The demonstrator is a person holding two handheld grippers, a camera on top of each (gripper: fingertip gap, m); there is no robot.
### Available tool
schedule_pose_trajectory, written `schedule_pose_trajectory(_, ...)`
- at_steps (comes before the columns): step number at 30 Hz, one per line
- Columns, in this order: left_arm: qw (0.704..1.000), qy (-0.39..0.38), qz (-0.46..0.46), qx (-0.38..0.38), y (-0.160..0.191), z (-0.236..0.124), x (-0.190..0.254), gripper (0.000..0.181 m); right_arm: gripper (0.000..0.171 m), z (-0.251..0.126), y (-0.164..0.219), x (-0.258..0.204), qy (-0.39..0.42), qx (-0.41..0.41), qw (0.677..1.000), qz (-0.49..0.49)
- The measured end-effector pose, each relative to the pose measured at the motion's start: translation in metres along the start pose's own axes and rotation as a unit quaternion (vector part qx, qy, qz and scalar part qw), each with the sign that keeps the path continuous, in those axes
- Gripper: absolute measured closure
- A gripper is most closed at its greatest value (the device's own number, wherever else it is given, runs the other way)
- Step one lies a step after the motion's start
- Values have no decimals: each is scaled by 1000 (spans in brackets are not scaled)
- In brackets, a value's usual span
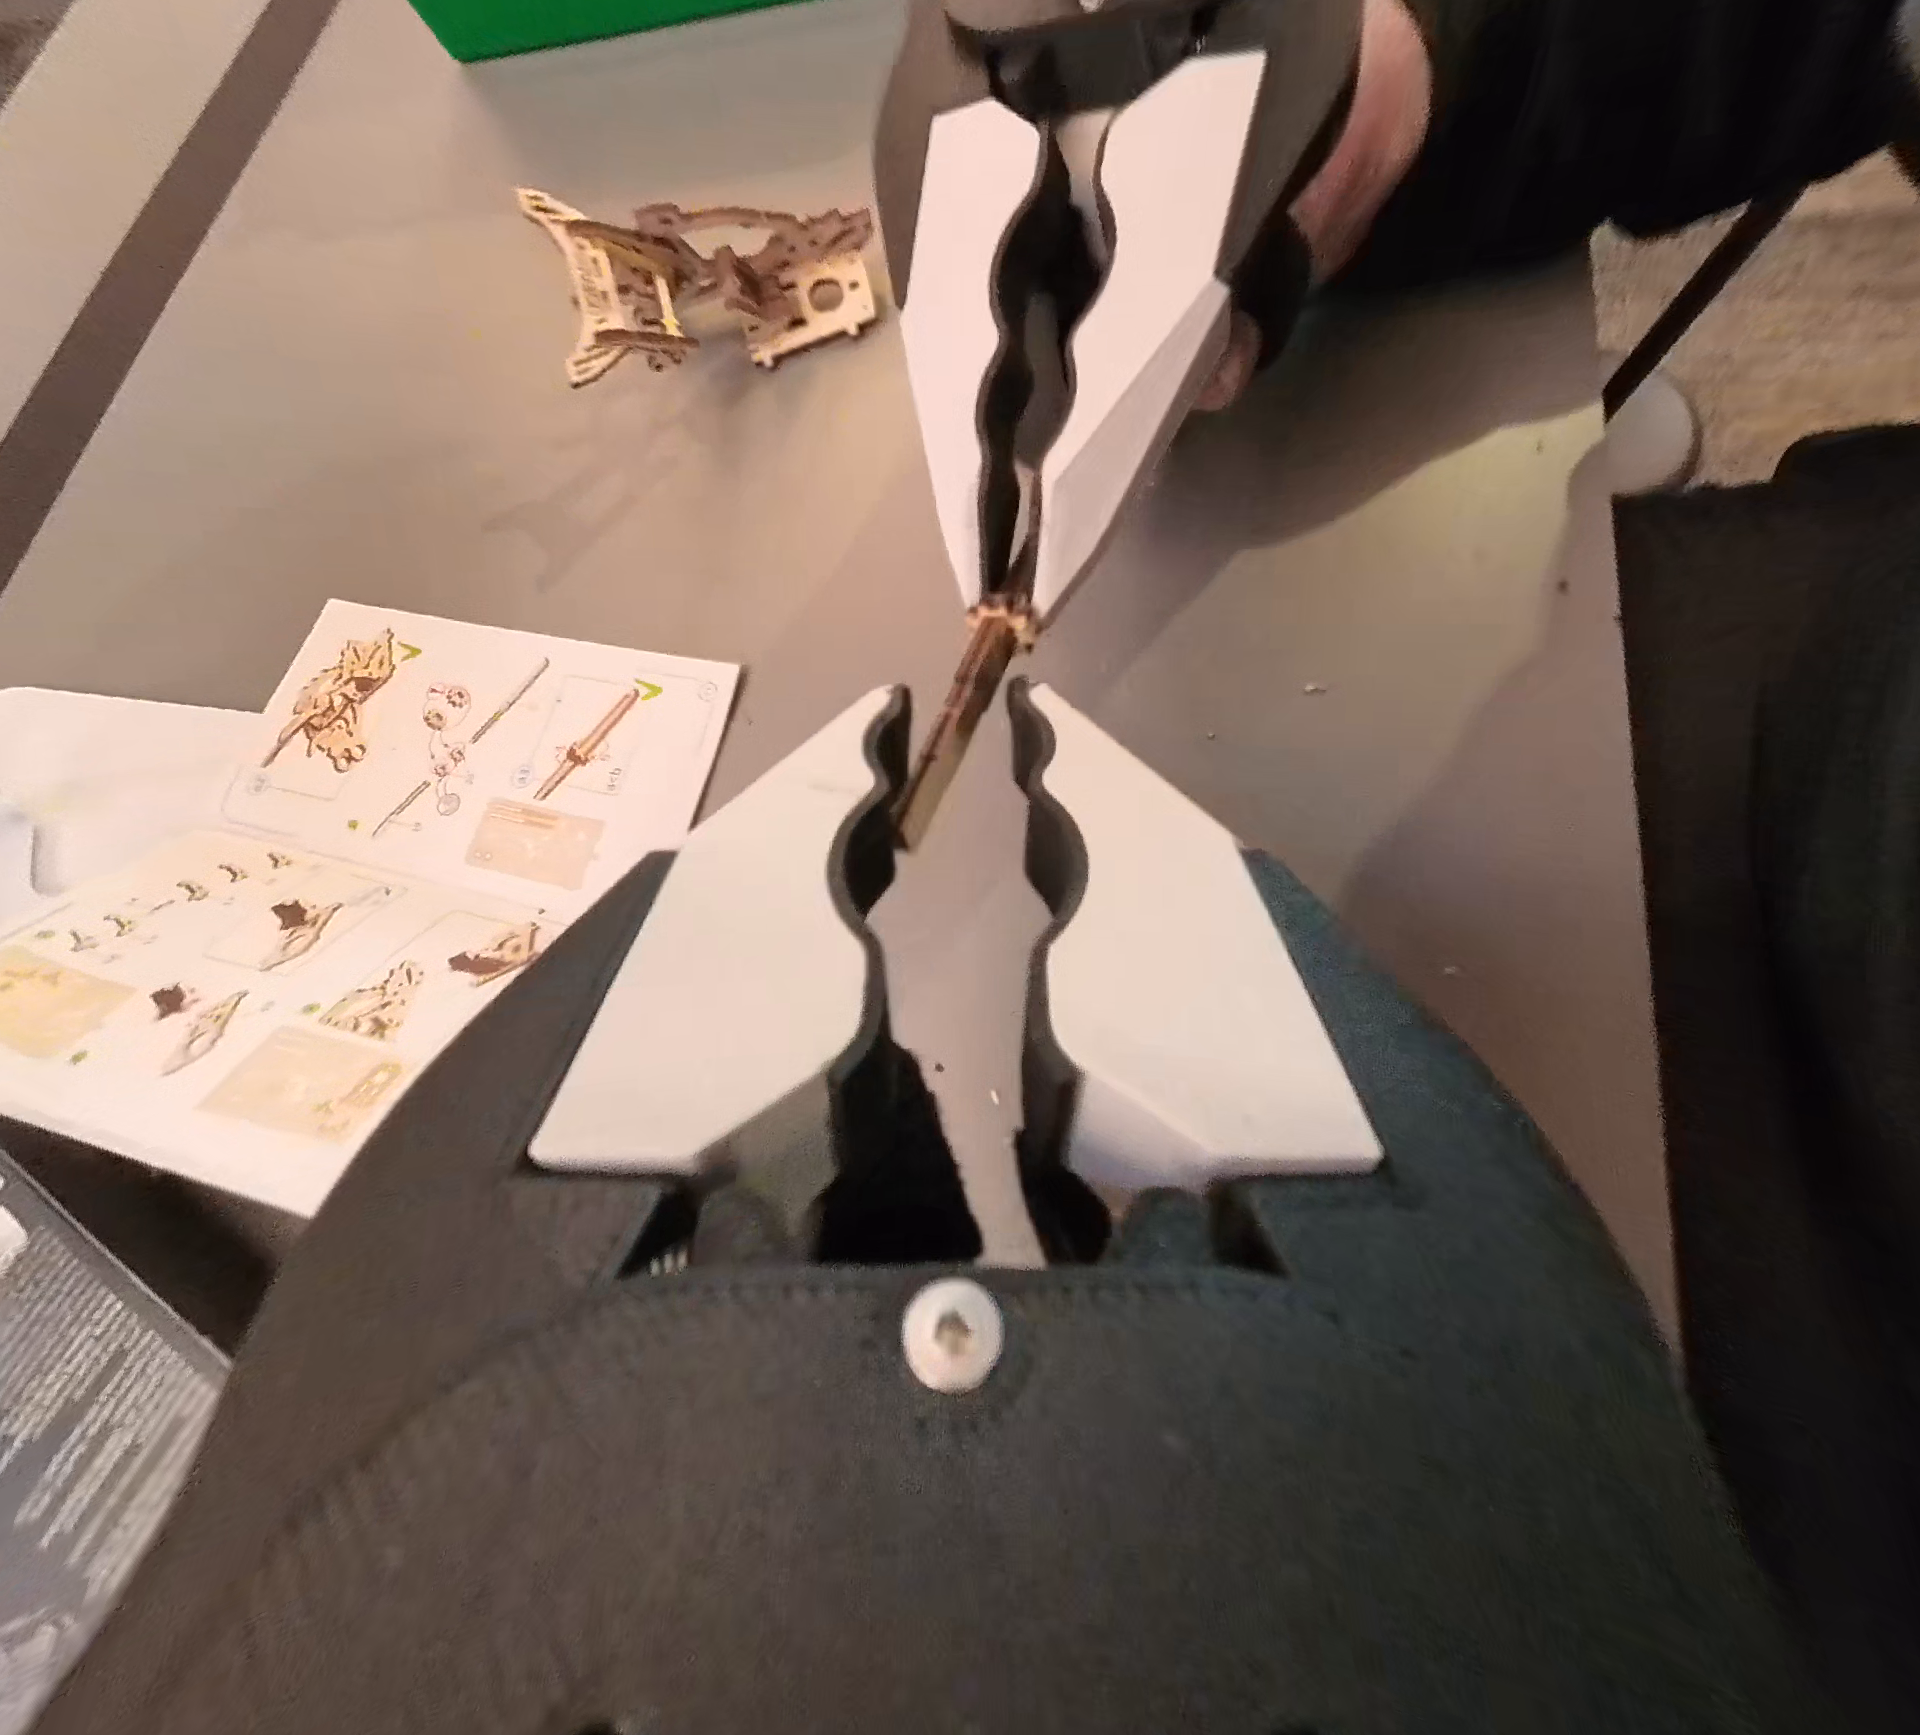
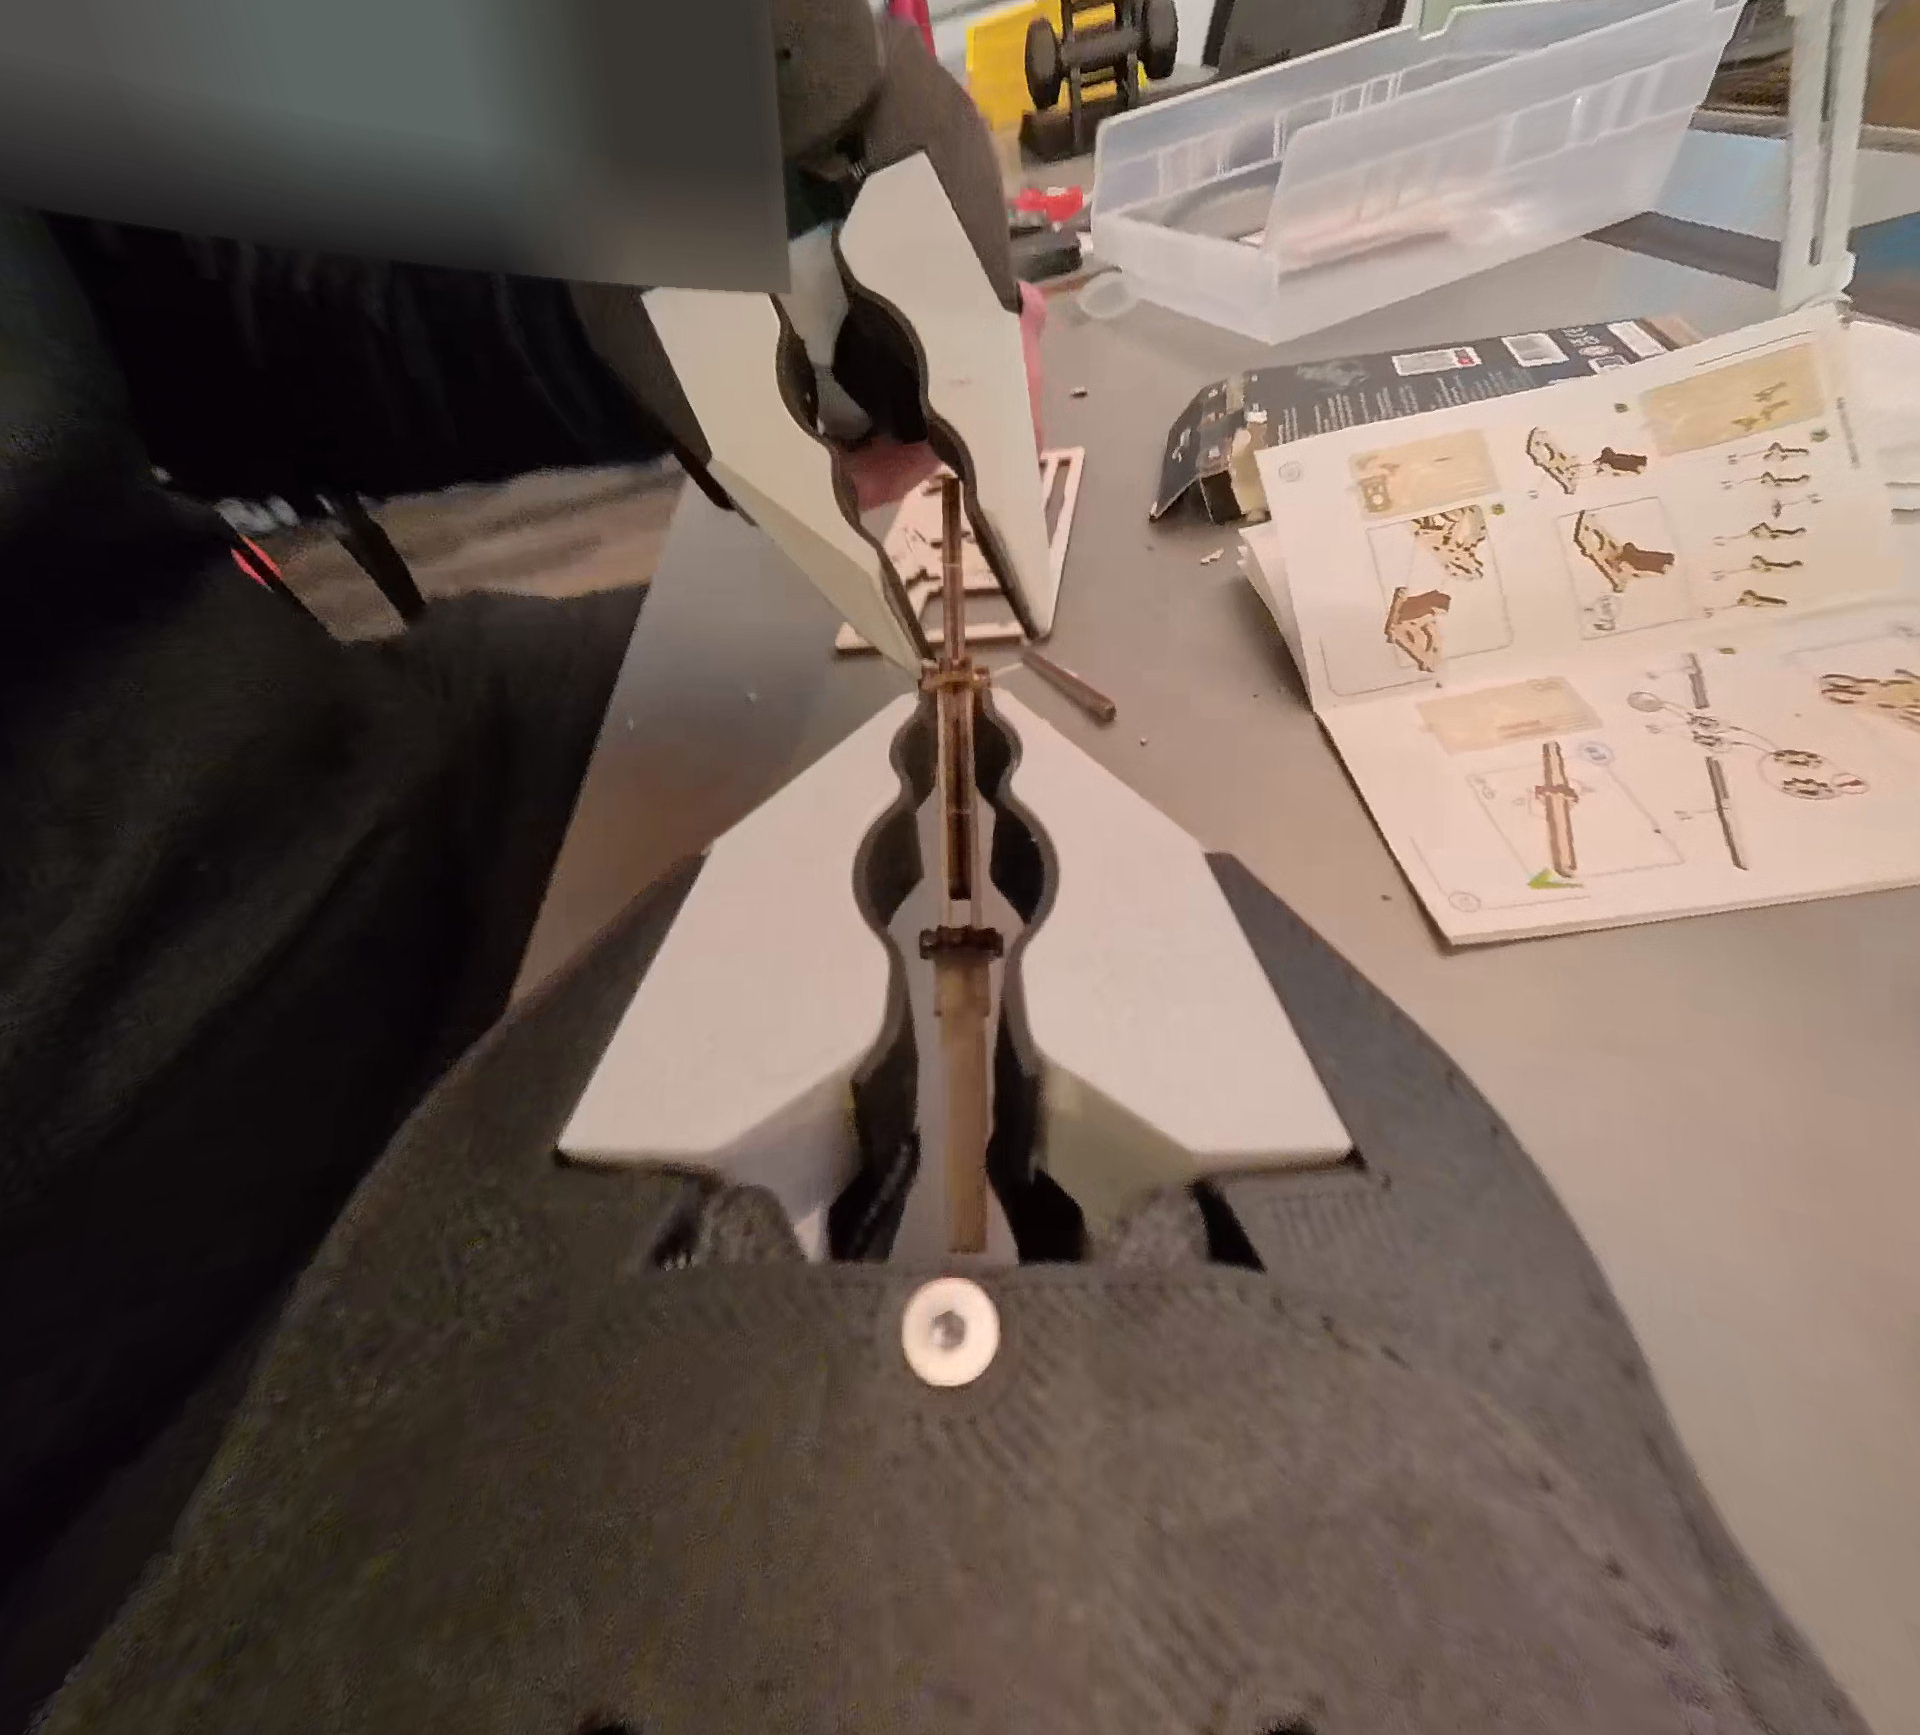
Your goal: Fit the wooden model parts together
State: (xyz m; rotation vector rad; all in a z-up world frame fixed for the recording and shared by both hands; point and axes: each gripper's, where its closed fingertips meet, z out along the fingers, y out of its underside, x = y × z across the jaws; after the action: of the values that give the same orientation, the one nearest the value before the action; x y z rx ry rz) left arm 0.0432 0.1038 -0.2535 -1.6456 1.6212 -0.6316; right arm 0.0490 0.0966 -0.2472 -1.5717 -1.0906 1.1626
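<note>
**A:** We start on the left. The left tongs (image 1: pixel 958 698) have their jaws apart, with a clear gap between the tips and nothing clamped.

**B:** And the wooden shaft (image 1: pixel 951 750) pokes right into that gap. Its free end leans toward the left-hand finger (image 1: pixel 769 937). We can't tell whether it rests on that pad or sits just off it.

**A:** So the shaft's long axis runs almost straight from one pair of tongs to the other, tilted only a little. We read that as the relation the next move turns on.

**B:** Agreed. Moving right, the right tongs (image 1: pixel 1003 615) point back at us, tip to tip with the left pair. They are pinched together on the shaft, just at a small toothed collar (image 1: pixel 1001 627).

**A:** From the right wrist view the right tongs (image 2: pixel 956 693) carry the shaft (image 2: pixel 954 812) straight down their centre channel. It runs back toward the camera past a darker collar (image 2: pixel 961 937).

**B:** Ahead of them the left tongs (image 2: pixel 971 646) stand spread, with the shaft's far end passing between their tips.

**A:** The left pair is nearer the free end, so we judge that's the side to close or push along the axis. If it comes in off that line, the thin shaft could lever sideways in the right pair's pinch.

**B:** The half-built model (image 1: pixel 717 283) waits well beyond the left tongs, off to their left.
</note>
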Motion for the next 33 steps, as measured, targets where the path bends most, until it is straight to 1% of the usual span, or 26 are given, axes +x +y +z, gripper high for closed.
schedule_pose_trajectory(1,1000,3,-15,11,-2,-4,-1,162,167,-1,-3,0,-5,10,1000,11)
schedule_pose_trajectory(5,991,4,-100,88,-16,-18,-7,162,167,-4,-15,-1,-21,50,997,47)
schedule_pose_trajectory(7,977,29,-158,138,-25,-24,-5,160,167,-3,-19,-3,-32,65,995,63)
schedule_pose_trajectory(9,964,37,-199,173,-29,-28,-5,161,167,0,-21,-5,-41,74,994,76)
schedule_pose_trajectory(11,954,49,-225,192,-31,-30,-2,164,167,2,-22,-8,-55,84,991,88)
schedule_pose_trajectory(12,952,44,-231,197,-30,-31,-3,168,167,4,-23,-10,-59,89,990,91)
schedule_pose_trajectory(16,949,40,-242,198,-26,-36,-1,175,166,9,-26,-13,-67,99,988,99)
schedule_pose_trajectory(19,958,19,-226,175,-21,-40,0,179,163,17,-22,-9,-45,80,992,89)
schedule_pose_trajectory(20,964,10,-213,161,-19,-41,1,179,155,19,-20,-7,-33,68,994,79)
schedule_pose_trajectory(21,968,5,-204,147,-18,-41,2,179,144,21,-18,-6,-24,56,996,64)
schedule_pose_trajectory(24,980,-15,-180,84,-7,-38,3,179,135,28,-14,-7,0,17,1000,0)
schedule_pose_trajectory(26,986,-17,-161,45,-3,-35,6,179,135,34,-9,-6,21,-21,998,-57)
schedule_pose_trajectory(28,989,-15,-146,4,2,-32,7,179,143,39,-8,-9,30,-36,994,-94)
schedule_pose_trajectory(30,990,-17,-136,-26,4,-30,5,179,150,44,-5,-8,39,-51,991,-116)
schedule_pose_trajectory(31,990,-8,-137,-36,3,-30,6,179,156,46,-4,-8,41,-52,990,-123)
schedule_pose_trajectory(33,991,-4,-122,-62,3,-28,4,179,159,47,-3,-6,45,-51,990,-126)
